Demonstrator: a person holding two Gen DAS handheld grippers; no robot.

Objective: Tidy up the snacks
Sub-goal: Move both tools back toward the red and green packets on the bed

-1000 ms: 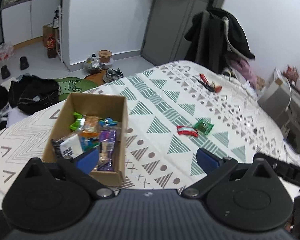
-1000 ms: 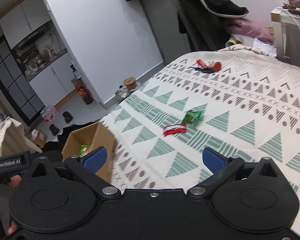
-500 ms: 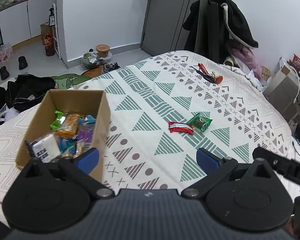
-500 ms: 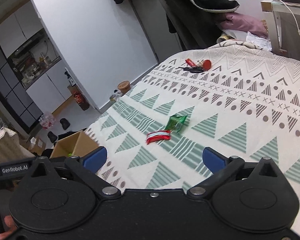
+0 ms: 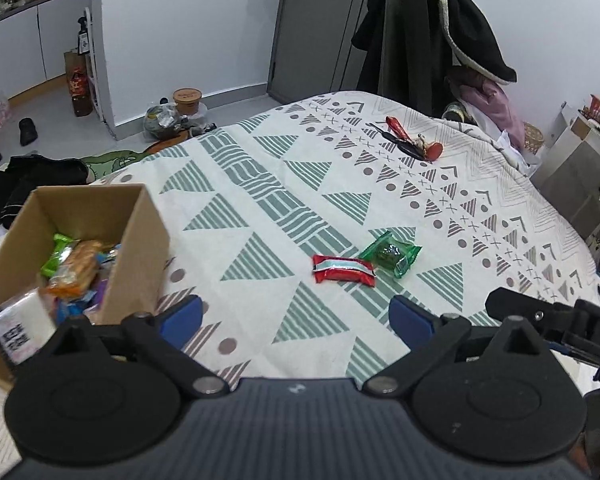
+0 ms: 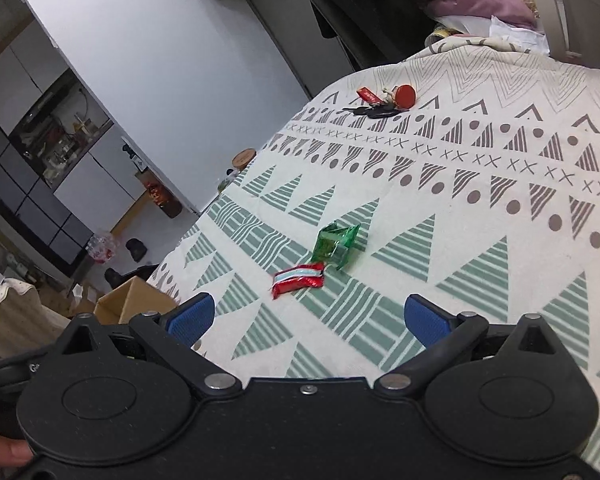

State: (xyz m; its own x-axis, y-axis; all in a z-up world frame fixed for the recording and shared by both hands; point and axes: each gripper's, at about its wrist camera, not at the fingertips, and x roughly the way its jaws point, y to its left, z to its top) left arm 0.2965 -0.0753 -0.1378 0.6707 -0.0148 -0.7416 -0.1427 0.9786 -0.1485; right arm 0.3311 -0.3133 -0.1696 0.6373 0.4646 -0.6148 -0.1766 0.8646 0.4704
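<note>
A red snack packet (image 5: 343, 269) (image 6: 298, 279) and a green snack packet (image 5: 390, 253) (image 6: 335, 245) lie side by side on the patterned bedspread (image 5: 260, 200). A cardboard box (image 5: 136, 240) holding several wrapped snacks sits at the left; only its corner (image 6: 132, 300) shows in the right wrist view. My left gripper (image 5: 296, 318) is open and empty, short of the red packet. My right gripper (image 6: 308, 316) is also open and empty, just short of both packets. The right gripper's body (image 5: 556, 320) shows at the lower right of the left wrist view.
Keys with red tags (image 5: 410, 140) (image 6: 380, 106) lie further back on the bed. A chair draped with dark clothes (image 5: 432, 40) stands behind it. A desk (image 5: 580, 152) is at the right. Bags, shoes and a bottle (image 5: 78, 88) are on the floor at the left.
Both grippers have moved forward and rightward toward the two packets, which now look larger. The box has slid to the left edge of the left wrist view. Both stay open.
</note>
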